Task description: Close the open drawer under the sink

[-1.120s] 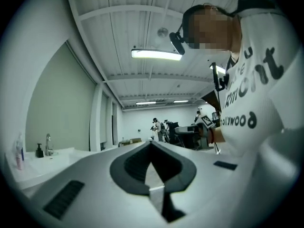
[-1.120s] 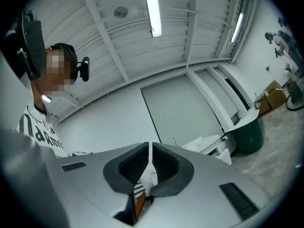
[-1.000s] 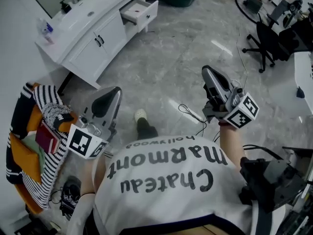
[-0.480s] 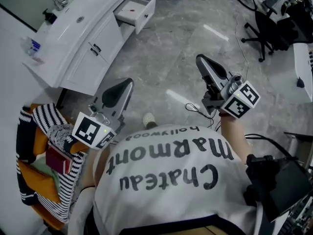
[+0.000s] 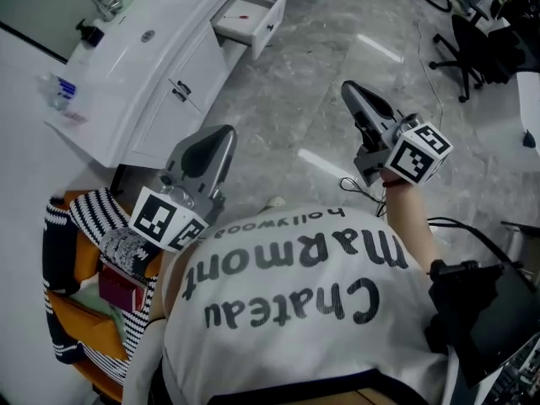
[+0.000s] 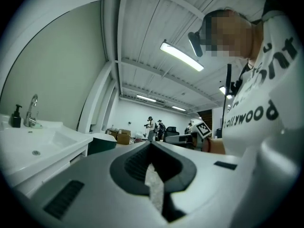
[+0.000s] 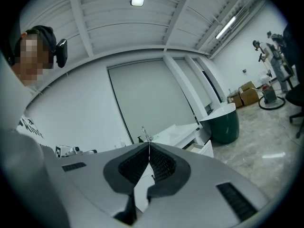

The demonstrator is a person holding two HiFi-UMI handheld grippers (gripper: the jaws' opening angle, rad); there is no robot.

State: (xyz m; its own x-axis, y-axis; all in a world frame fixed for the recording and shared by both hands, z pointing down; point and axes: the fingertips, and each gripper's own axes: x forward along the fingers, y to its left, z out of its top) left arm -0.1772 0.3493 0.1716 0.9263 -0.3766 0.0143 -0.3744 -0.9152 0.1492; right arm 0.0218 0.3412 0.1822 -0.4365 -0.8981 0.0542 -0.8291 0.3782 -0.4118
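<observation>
The left claw has its jaws pressed together at the tips with nothing between them, and its own view shows only the room past the closed tips; the right claw is likewise fully closed and empty, its tips meeting in a thin line. Both are held out level in front of the person, well apart from each other and from any furniture. Over the last second both have been carried forward as the person walks, and in the head view the white cabinet now fills more of the upper left than it did, so the approach is under way but contact is not. The drawer stands pulled out at the right end of that cabinet, below the sink and its tap, just as open as a second ago; the right claw's view catches its white front beside a dark green bin. The right claw points roughly towards it, with bare grey floor between them. My reading is that the task has barely begun: more steps are needed, then a closed claw can push the drawer front straight in
</observation>
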